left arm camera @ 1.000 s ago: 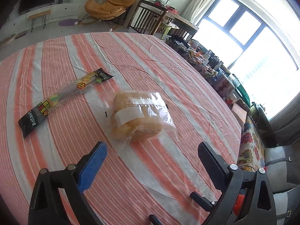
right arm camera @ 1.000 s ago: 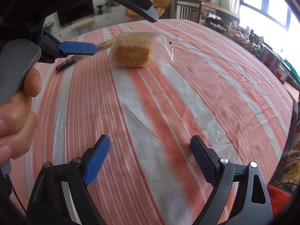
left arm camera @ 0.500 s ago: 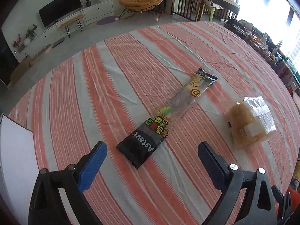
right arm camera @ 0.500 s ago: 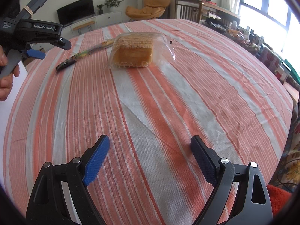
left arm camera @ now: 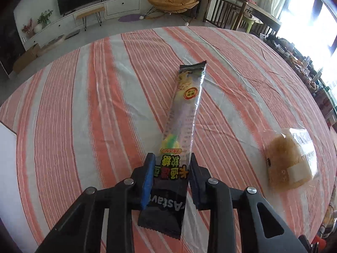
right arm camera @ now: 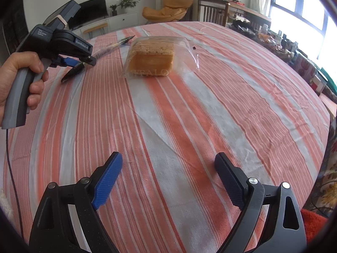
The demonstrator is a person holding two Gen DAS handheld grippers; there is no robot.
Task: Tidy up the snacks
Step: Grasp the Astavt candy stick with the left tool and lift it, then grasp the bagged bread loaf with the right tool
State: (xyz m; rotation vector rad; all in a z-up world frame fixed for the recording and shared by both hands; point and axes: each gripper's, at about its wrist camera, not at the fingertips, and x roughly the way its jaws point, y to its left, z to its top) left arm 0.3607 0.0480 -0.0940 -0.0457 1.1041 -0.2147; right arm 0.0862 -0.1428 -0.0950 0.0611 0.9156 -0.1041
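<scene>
Candy stick pack (left arm camera: 181, 130), long and dark, lying on the striped cloth (left arm camera: 84, 105) at centre frame in the left wrist view, its near end between the pads of the left gripper (left arm camera: 171, 179). Jaws just closed in from wide, now pressing both sides of the pack's black end. Far end pointing to upper centre, flat on the cloth. In the right wrist view, same pack (right arm camera: 109, 49) at upper left, thin and seen edge-on, with a hand (right arm camera: 19, 78) around the left gripper's grey handle.

Bagged cake (left arm camera: 288, 160) at right of the left view, well apart from the pack, nothing between them; at upper centre (right arm camera: 153, 57) in the right view. White sheet (left arm camera: 7, 168) at the left edge.

Right gripper (right arm camera: 168, 181) at bottom of its own view, jaws wide apart, holding nothing, bare cloth between them.

Against the picture half a second back: pack then ahead of wide-open pads, untouched; now clamped. Cake unmoved. Right gripper's view unchanged.
</scene>
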